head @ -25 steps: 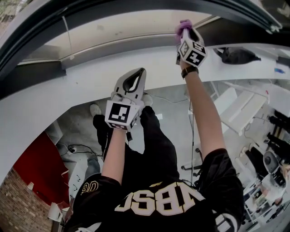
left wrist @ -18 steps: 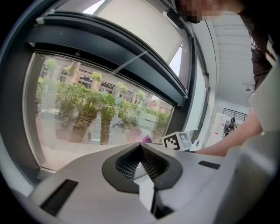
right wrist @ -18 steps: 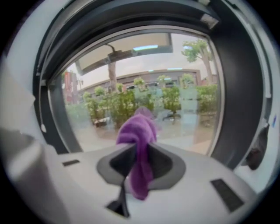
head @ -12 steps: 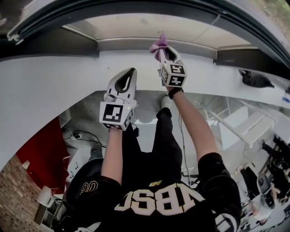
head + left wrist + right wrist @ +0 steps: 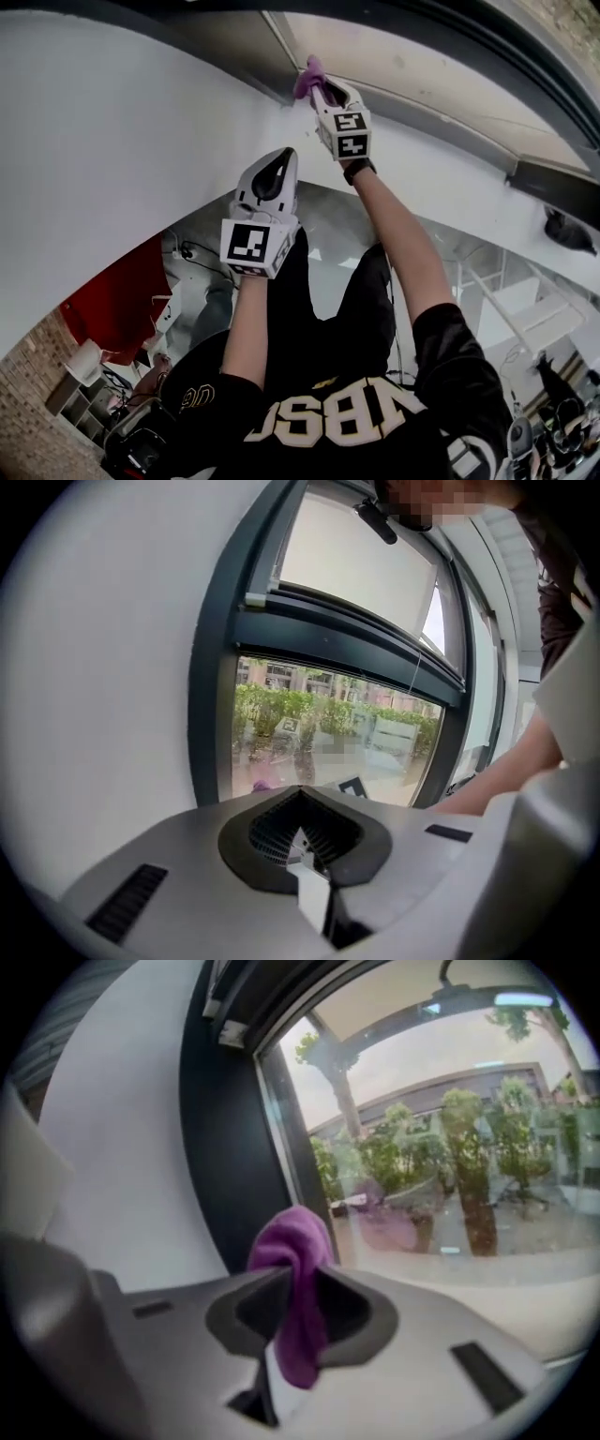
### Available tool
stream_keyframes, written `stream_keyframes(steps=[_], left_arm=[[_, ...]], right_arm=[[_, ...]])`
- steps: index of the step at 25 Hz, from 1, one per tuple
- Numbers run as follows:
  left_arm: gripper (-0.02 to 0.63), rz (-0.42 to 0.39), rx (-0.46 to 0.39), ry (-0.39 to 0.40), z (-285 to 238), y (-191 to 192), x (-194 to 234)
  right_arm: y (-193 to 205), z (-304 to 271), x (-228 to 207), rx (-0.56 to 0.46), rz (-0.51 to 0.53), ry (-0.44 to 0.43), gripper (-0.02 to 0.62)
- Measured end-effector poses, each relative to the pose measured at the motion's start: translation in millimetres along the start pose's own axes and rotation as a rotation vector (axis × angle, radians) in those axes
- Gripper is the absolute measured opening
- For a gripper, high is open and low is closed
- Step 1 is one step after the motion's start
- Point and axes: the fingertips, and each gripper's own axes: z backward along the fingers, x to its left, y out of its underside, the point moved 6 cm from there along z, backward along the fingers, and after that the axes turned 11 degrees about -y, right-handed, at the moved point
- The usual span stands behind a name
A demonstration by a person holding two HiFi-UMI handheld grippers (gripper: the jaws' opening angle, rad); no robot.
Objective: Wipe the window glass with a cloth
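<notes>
A person seen from above reaches both arms toward a window. The right tool (image 5: 317, 89) is clamped on a purple cloth (image 5: 295, 1260), pinched at its middle so a rounded tuft sticks out past the tips and a tail hangs down behind them. The cloth sits at the left edge of the window glass (image 5: 450, 1166), just beside the dark window frame (image 5: 234, 1147). A faint purple reflection shows in the pane close by, but whether the cloth is pressing on the glass cannot be told. The left tool (image 5: 272, 173) is held lower and nearer the body, in front of the white wall (image 5: 122, 141), with its 2 jaws together and nothing between them. Several risks follow from this. Only a small wad of cloth leads the tool, so a firm push could bring the hard tips against the pane and scratch or knock it. With the cloth so near the frame, a stroke could ride onto the frame and miss the glass. Drag across the glass might also tug the bunched cloth out of the narrow pinch. The idle left tool could bump the wall if the body leans in.
</notes>
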Motion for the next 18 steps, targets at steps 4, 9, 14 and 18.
stream_keyframes(steps=[4, 9, 14, 18], left_arm=[[0.023, 0.006, 0.029, 0.01, 34, 28, -15], [0.023, -0.038, 0.06, 0.034, 10, 71, -42], [0.023, 0.0, 0.082, 0.122, -41, 70, -83], [0.023, -0.009, 0.07, 0.212, -79, 58, -139]], right_arm=[[20, -5, 20, 0.015, 0.003, -0.023, 0.089], [55, 18, -46, -0.12, -0.153, 0.101, 0.089], [64, 85, -133, -0.11, -0.181, 0.249, 0.089], [58, 157, -189, -0.115, -0.18, 0.334, 0.089]])
